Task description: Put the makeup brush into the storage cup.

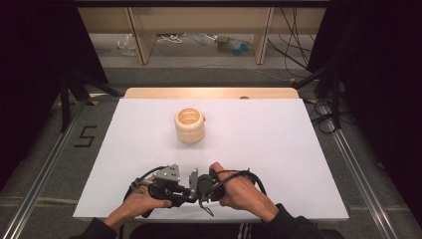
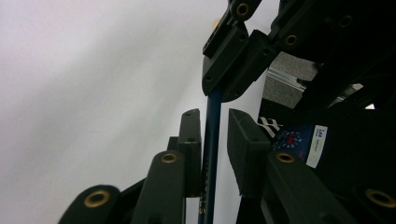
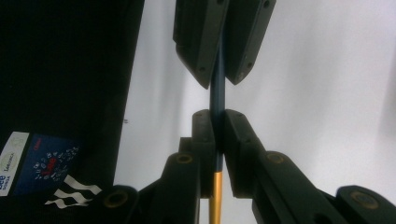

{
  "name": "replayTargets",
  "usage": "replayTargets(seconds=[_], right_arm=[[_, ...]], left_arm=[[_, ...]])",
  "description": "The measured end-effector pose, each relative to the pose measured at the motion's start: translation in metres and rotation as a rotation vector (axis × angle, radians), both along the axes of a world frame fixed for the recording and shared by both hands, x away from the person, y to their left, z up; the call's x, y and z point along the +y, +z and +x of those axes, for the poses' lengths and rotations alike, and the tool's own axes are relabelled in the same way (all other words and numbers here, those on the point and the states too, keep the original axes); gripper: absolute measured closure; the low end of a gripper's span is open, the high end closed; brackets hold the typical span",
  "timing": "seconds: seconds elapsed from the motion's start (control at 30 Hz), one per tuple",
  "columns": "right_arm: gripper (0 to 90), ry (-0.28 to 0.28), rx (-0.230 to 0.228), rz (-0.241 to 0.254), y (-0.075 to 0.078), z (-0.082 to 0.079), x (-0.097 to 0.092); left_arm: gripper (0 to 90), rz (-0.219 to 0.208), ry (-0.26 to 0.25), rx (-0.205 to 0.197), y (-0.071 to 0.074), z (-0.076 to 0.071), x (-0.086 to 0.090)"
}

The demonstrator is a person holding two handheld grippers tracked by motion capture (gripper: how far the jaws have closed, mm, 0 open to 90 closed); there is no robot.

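Two grippers (jaws facing) around one blue pencil (image 3: 217,93), its lettering unreadable

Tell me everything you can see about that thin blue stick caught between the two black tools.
The thin blue stick is a slim, straight rod, perhaps a pencil or pen, dark blue along most of its length with a yellow-gold section at one end. Faint lettering runs along it, too small to read. The right hand-held gripper is clamped on it. The left hand-held gripper has it between its jaws, one pad against it, a gap on the other side. It is held above the white table.
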State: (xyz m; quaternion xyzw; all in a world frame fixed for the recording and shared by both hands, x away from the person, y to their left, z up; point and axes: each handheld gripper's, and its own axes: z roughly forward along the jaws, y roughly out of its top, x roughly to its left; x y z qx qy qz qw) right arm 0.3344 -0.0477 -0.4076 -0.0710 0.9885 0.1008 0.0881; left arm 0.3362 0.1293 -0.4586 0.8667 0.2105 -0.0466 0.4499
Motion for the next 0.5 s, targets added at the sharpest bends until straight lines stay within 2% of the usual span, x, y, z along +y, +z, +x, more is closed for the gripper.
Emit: replayTargets(seconds=[0.13,0.27,0.4,0.47,0.5], right_arm=[[83.1,0.008,0.004,0.001,0.0001,0.0001,-0.0002],[83.1,0.009,0.003,0.000,-0.0002,-0.0003,0.0002],[83.1,0.012,0.000,-0.001,-0.0005,-0.0004,0.0005],[83.1,0.020,0.001,-0.001,-0.0005,-0.0001,0.0004],[83.1,0.019,0.001,-0.001,-0.0004,-0.0003,0.0005]], left_arm=[[78.5,-0.010,0.002,0.007,-0.0005,-0.0003,-0.0005],[79.7,0.002,-0.006,-0.001,-0.0008,0.0007,0.0002],[80.1,-0.013,-0.011,0.012,-0.0016,0.0004,-0.0009],[80.0,-0.010,-0.015,0.010,-0.0017,0.0007,-0.0010],[79.9,-0.002,-0.025,-0.005,-0.0014,0.0014,-0.0009]])
